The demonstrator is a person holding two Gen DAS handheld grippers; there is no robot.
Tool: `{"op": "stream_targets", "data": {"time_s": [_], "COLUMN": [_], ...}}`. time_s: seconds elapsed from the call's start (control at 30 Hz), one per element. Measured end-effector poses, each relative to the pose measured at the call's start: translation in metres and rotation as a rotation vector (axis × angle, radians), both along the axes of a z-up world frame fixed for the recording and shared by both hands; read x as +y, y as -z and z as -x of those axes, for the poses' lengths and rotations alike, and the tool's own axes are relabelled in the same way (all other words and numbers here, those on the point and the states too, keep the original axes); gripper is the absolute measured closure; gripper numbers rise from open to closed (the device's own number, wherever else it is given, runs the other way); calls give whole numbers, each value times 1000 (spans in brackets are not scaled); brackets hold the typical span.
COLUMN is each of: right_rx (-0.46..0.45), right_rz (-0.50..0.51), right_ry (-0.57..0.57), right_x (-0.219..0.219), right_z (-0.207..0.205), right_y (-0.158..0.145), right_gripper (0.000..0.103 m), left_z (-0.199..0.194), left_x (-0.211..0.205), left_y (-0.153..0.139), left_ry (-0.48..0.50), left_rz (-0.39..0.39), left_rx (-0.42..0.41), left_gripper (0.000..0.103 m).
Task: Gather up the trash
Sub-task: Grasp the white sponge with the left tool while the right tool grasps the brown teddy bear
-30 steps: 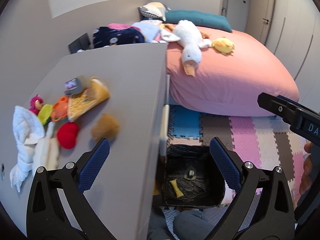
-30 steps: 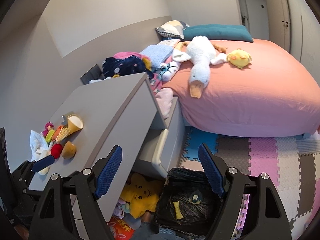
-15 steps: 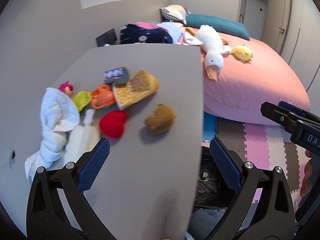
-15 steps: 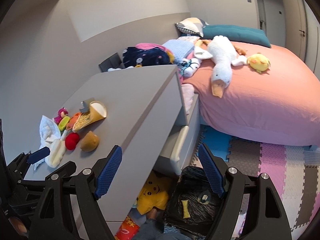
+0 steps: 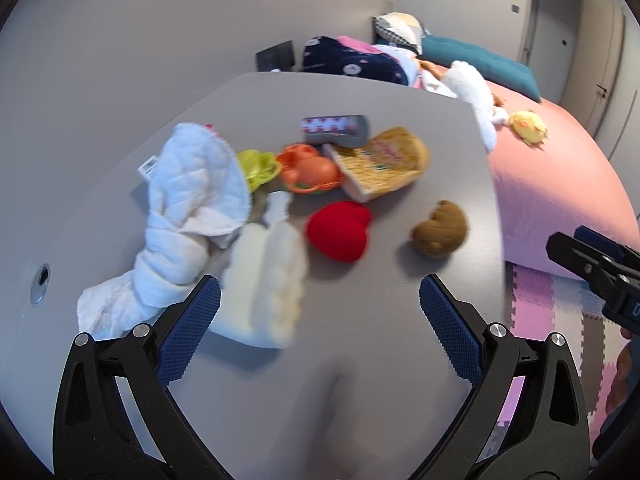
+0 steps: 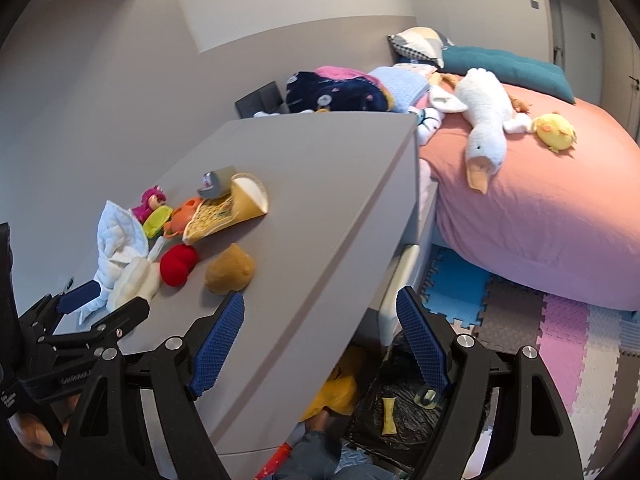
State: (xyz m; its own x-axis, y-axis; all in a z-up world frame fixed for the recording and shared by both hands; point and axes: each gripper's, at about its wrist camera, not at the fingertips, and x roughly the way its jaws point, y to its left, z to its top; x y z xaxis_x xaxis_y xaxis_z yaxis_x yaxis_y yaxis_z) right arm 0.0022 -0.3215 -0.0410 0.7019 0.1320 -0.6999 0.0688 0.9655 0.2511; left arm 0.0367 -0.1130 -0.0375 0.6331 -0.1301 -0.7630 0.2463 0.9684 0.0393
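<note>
The left gripper (image 5: pixel 320 312) hovered over the grey dresser top (image 5: pixel 360 100), its blue-padded jaws spread wide with nothing between them. The clutter lay on that top, and the yellow snack bag (image 5: pixel 382 162), lying on its side, serves here as the landmark. Touching the bag's far edge lay a small grey wrapper with a red print (image 5: pixel 335 130). Against the bag's left side sat an orange plastic toy (image 5: pixel 310 168), and beyond that a lime-green toy (image 5: pixel 259 165). Just in front of the bag lay a red plush heart (image 5: pixel 340 232), and to the right of the heart, near the dresser's edge, a brown plush lump (image 5: pixel 440 230). Farther left of the bag a white quilted cloth (image 5: pixel 192 208) was bunched up, and a cream-coloured soft roll (image 5: pixel 266 284) lay beside it, closest to the left gripper's left finger; this view was blurred, so finer detail could not be made out.

The right gripper (image 6: pixel 320 344) was held past the dresser's front corner, also wide open and empty. Its camera showed a pink doll (image 6: pixel 152 200) behind the cloth, well left of the bag. Down on the floor, below and to the right of the bag, a black trash bag (image 6: pixel 404 412) stood open with a yellow wrapper (image 6: pixel 389 416) lying inside it. A bed with a pink cover (image 6: pixel 560 200) stood beyond the dresser, a white plush goose (image 6: pixel 484 120) on it.
</note>
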Motion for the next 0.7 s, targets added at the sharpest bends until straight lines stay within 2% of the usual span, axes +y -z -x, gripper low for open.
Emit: {"op": "stream_targets", "data": {"time_s": [0.1,0.3,0.37,0.47,0.7], "right_rx": [11,24,27,29,51], "right_rz": [1,-7,-14,-7,33], "right_ry": [-18,-42,-50,-66,-88], "right_x": [10,28,34,44,65], "right_z": [-7,-22,-28,-39,-60], "right_y": [4,12,14,17,29], "right_gripper": [24,24,24,24,24], "left_z": [-9,-26,-30,-38,-40], "left_x": [12,26,28,33,34], "left_y": [5,18,24,30,36], "left_ry": [-23,-44,-51,-76,-41], "left_rz": [1,-6,-6,4,22], "left_rx": [12,45,65,85,90], "left_gripper": [8,22,34,37,43]}}
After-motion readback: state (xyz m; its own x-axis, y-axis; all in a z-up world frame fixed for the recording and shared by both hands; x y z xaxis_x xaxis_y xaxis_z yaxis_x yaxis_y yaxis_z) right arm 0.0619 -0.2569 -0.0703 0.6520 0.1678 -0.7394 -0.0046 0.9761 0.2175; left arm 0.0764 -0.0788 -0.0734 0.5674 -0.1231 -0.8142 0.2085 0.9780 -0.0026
